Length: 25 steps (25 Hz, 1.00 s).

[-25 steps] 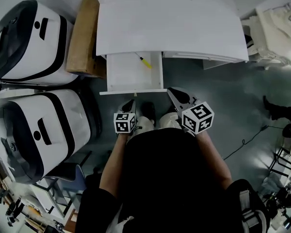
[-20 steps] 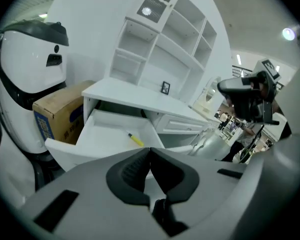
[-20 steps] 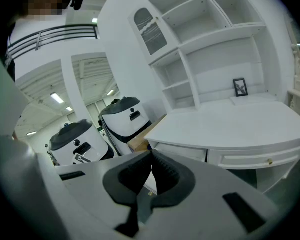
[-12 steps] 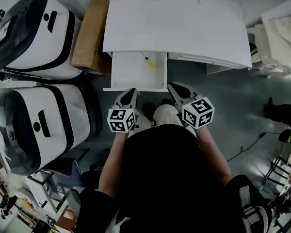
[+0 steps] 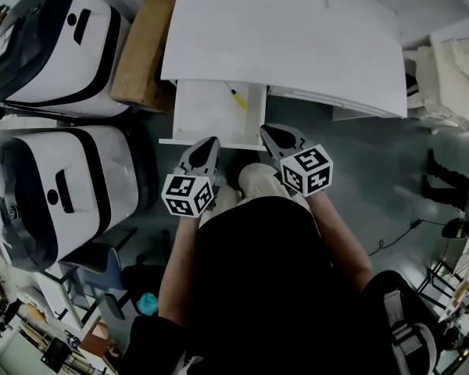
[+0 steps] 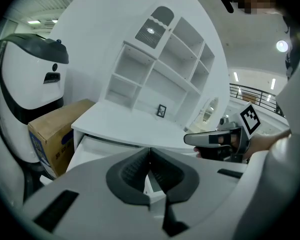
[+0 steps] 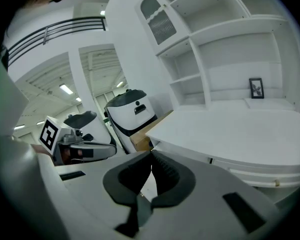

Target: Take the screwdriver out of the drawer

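Drawer [image 5: 203, 116] open, screwdriver [image 5: 237, 98] lying far right inside | left tongs [image 5: 209, 142], right tongs [image 5: 268, 130] both closed, empty | best next: open right tongs, grip screwdriver mid-handle.

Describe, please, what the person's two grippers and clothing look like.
The left gripper and right gripper match: pale grey, tapered shells whose jaws carry dark ribbed linings. Each bears a white cube printed with black square markers. No cables show. The person wears a black top.
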Each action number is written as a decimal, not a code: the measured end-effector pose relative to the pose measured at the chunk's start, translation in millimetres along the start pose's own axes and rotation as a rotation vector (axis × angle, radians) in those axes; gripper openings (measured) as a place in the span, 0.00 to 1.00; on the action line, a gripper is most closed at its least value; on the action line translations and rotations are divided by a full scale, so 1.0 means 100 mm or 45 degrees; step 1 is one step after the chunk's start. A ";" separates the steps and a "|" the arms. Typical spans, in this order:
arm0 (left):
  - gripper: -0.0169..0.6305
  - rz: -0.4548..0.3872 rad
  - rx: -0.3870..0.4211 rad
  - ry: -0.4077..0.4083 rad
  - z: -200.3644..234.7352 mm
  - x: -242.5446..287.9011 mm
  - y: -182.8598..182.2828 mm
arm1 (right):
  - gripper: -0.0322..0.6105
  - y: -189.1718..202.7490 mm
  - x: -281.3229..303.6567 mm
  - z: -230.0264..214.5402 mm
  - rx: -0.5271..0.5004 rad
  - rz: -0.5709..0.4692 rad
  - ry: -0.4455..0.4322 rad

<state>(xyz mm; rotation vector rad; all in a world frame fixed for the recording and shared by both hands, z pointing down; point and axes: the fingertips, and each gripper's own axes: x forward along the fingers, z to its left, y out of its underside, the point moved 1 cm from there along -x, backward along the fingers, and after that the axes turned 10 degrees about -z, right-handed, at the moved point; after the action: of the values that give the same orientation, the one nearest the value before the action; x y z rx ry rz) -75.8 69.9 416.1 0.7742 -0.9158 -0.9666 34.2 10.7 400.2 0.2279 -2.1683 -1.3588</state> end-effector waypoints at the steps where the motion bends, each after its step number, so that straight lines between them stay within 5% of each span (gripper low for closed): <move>1: 0.06 0.000 -0.008 -0.015 -0.01 0.03 -0.01 | 0.08 -0.01 0.04 -0.06 -0.003 0.018 -0.003; 12: 0.06 -0.017 -0.066 -0.157 -0.06 0.29 -0.05 | 0.11 0.20 0.59 -0.48 -0.050 0.246 -0.074; 25: 0.06 -0.030 -0.059 -0.260 -0.14 0.43 -0.05 | 0.21 0.75 1.16 -0.93 -0.104 0.462 -0.025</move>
<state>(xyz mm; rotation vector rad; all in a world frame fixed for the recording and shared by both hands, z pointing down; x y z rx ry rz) -53.4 30.0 418.3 0.6560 -1.0586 -1.0986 0.3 -74.5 538.8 -0.2028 -2.0399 -1.2382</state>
